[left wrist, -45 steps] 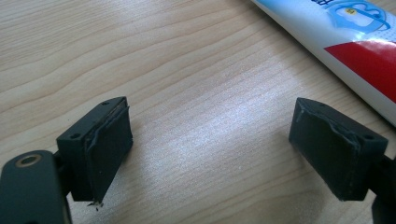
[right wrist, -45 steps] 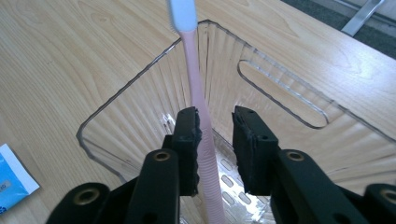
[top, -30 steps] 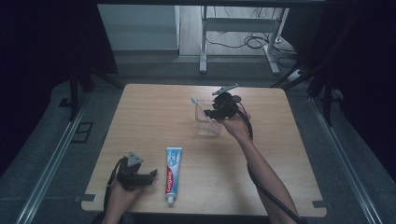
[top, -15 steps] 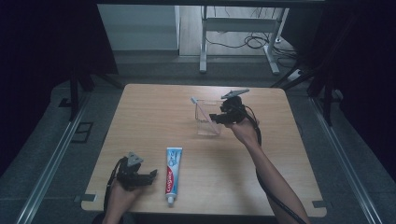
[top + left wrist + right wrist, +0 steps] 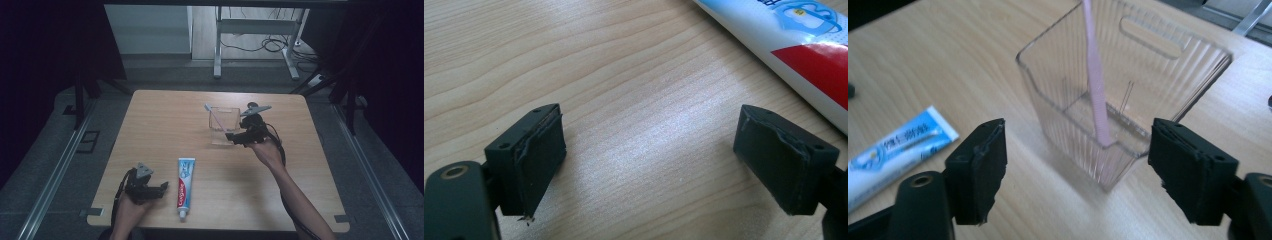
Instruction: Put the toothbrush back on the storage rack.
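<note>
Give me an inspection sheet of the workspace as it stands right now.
Surface: wooden table, bare apart from the job's things.
Job's things: pink toothbrush stands leaning inside the clear ribbed holder; toothpaste tube lies flat near the front edge.
Clutter: nothing seen.
Grippers: right gripper open just short of the holder, its jaws have just been opening, nothing between them; left gripper open on the table beside the tube, nothing between its jaws.
Cables: one trails from each gripper; more lie on the floor beyond.
Surroundings: metal-legged desk frame behind, dark curtains at both sides.
</note>
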A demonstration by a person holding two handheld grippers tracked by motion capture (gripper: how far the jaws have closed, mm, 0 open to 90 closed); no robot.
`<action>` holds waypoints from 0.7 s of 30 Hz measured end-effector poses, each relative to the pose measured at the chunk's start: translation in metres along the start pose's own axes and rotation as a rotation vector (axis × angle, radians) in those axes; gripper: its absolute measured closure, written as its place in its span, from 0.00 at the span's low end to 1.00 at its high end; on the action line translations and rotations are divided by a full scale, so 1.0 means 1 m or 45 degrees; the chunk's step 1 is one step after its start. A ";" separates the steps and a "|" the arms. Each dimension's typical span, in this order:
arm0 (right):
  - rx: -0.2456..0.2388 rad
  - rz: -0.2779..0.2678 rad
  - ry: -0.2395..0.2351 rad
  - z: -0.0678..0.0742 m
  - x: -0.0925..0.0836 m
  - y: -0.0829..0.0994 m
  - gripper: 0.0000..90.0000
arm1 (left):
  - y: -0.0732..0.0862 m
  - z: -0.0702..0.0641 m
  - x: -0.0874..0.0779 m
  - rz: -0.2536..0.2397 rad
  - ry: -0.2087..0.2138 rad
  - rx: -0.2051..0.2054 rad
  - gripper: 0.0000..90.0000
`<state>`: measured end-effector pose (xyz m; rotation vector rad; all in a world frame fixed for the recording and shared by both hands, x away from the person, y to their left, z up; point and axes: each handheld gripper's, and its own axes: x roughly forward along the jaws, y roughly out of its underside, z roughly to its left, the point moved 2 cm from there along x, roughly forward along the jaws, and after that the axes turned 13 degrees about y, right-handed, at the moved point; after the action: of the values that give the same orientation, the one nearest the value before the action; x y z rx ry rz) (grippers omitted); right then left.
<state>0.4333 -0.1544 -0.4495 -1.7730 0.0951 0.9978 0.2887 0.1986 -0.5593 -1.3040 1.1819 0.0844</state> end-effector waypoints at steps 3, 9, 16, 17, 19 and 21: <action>-0.038 0.002 0.004 0.004 -0.001 0.006 0.21 | 0.000 0.000 0.000 0.000 0.000 0.000 0.15; -0.065 0.007 -0.012 0.011 -0.002 0.019 0.16 | 0.000 0.000 0.000 -0.001 0.000 -0.006 0.15; -0.080 0.015 -0.026 0.015 -0.003 0.034 0.14 | 0.000 -0.001 0.000 -0.002 -0.001 -0.009 0.15; -0.082 0.016 -0.027 0.016 -0.003 0.036 0.14 | 0.000 -0.001 0.000 -0.002 -0.001 -0.009 0.15; -0.085 0.015 -0.023 0.016 -0.005 0.039 0.14 | 0.000 -0.001 0.000 -0.002 -0.001 -0.009 0.15; -0.088 0.016 -0.027 0.016 -0.006 0.042 0.14 | 0.000 -0.001 0.000 -0.002 -0.001 -0.009 0.15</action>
<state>0.3992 -0.1627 -0.4784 -1.8265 0.0588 1.0394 0.2883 0.1982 -0.5594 -1.3109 1.1813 0.0880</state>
